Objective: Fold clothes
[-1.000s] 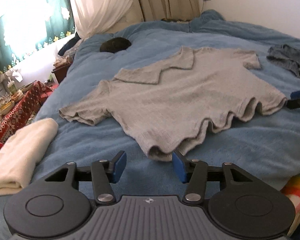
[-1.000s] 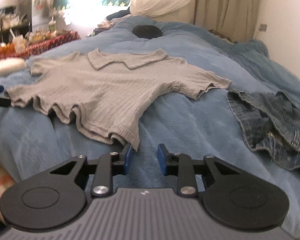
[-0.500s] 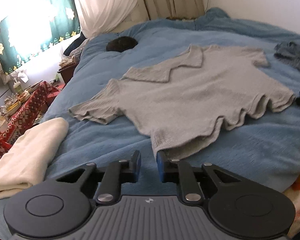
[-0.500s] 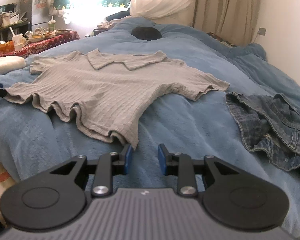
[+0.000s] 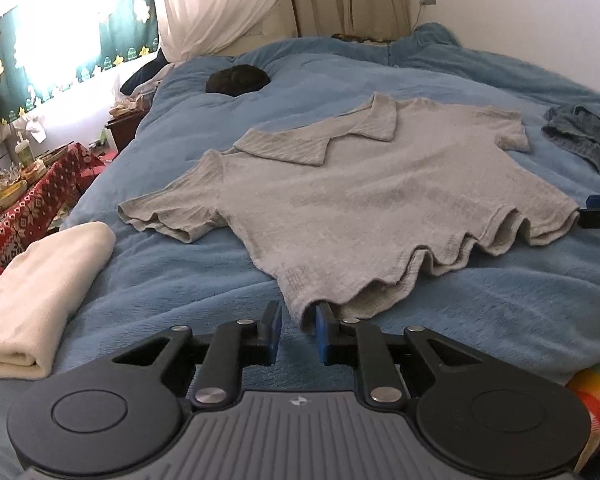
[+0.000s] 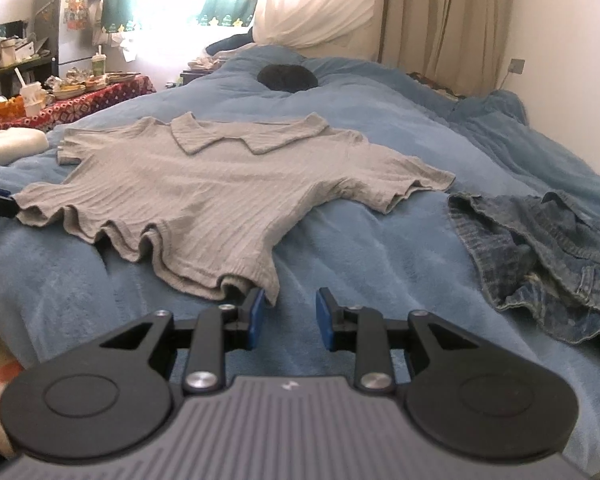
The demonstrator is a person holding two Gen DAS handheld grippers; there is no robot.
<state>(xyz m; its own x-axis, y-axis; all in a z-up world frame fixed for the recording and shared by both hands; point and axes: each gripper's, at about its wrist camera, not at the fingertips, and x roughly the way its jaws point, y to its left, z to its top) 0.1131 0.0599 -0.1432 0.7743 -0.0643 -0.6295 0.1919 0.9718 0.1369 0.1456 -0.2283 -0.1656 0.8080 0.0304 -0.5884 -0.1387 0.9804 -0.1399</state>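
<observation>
A grey short-sleeved collared shirt [image 5: 360, 200] lies spread flat on the blue blanket [image 5: 500, 320], its wavy hem toward me. My left gripper [image 5: 297, 330] is at the hem's near left corner. That corner hangs between the pads, against the right one, with a gap to the left one; the jaws are opening slightly. My right gripper [image 6: 290, 318] stands open at the other hem corner of the shirt [image 6: 188, 184]. The cloth ends at its left fingertip and only blanket shows between the pads. Each gripper's tip shows at the other view's edge.
A crumpled denim garment [image 6: 540, 248] lies on the bed right of the shirt. A folded cream towel [image 5: 40, 280] sits at the left edge. A dark round object [image 5: 238, 78] rests near the pillows. A cluttered red-clothed table [image 5: 32, 208] stands beside the bed.
The left gripper's jaws have narrowed from wide apart to a small gap, and the shirt's hem corner now lies between them. The right gripper has stayed where it was.
</observation>
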